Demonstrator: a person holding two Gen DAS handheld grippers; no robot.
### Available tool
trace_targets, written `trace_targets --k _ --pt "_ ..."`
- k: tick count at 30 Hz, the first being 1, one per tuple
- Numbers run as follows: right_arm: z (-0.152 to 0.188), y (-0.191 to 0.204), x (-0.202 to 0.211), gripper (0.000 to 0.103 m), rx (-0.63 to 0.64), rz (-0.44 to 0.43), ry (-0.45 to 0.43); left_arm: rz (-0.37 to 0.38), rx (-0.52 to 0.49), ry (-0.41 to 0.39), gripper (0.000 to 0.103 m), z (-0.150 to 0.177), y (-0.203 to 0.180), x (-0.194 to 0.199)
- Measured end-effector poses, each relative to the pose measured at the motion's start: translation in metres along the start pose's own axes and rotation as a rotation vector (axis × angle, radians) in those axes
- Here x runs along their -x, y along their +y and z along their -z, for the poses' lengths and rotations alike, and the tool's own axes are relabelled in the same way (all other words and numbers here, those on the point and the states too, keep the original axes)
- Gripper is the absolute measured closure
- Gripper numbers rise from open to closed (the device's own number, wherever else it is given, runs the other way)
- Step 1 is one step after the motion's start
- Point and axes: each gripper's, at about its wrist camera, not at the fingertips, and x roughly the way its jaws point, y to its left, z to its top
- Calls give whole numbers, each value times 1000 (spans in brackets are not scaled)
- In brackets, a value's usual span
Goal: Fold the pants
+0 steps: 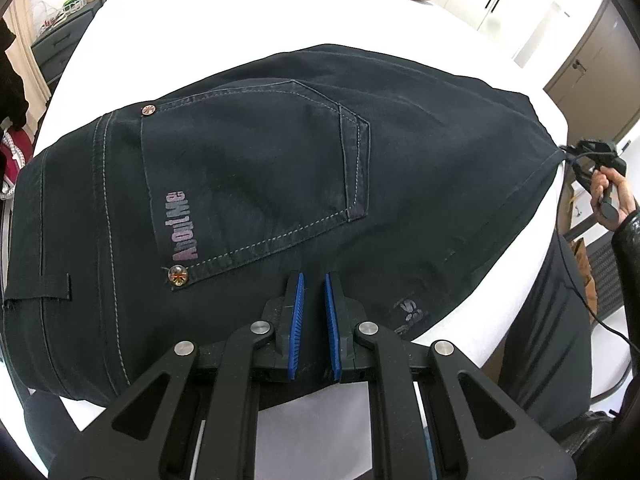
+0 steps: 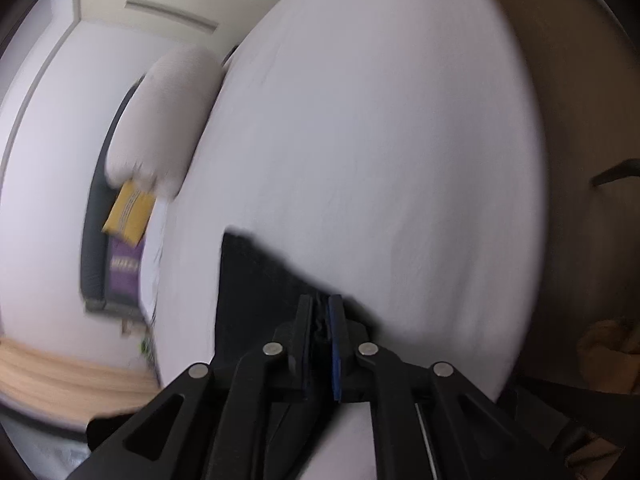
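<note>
The dark pants (image 1: pixel 280 184) are kept taut on the white bed (image 1: pixel 248 28), one corner pinched by the right tongs (image 2: pixel 320 312), the left tongs (image 1: pixel 314 292) narrowed and empty above the seat.

Left gripper (image 1: pixel 314 280): matte black linkage arms at the bottom of the frame, four round silver pivot pins, triangular cut-outs in the outer arms, ribbed blue pads (image 1: pixel 297 320) lining both fingers.

Right gripper (image 2: pixel 320 304): same black frame, silver pins, one blue pad edge visible; view blurred.

At right edge of the left wrist view: hand (image 1: pixel 606 188) emerging from a glossy black sleeve (image 1: pixel 628 248); thin black cable (image 1: pixel 580 296) trailing down toward lower right.
</note>
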Motion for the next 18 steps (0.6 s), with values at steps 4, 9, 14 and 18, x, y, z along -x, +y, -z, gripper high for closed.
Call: trace_targets --k 4,9,14,18 --pt "7 0 43 62 34 -56 -65 14 11 -17 92 4 3 -3" --pt "81 41 55 62 181 -299 170 23 16 -30 92 8 5 -5" --pt "179 84 29 62 221 -434 474 31 16 -43 92 14 10 -2" --pt "238 111 7 62 272 -414 611 49 22 -57 92 19 15 3"
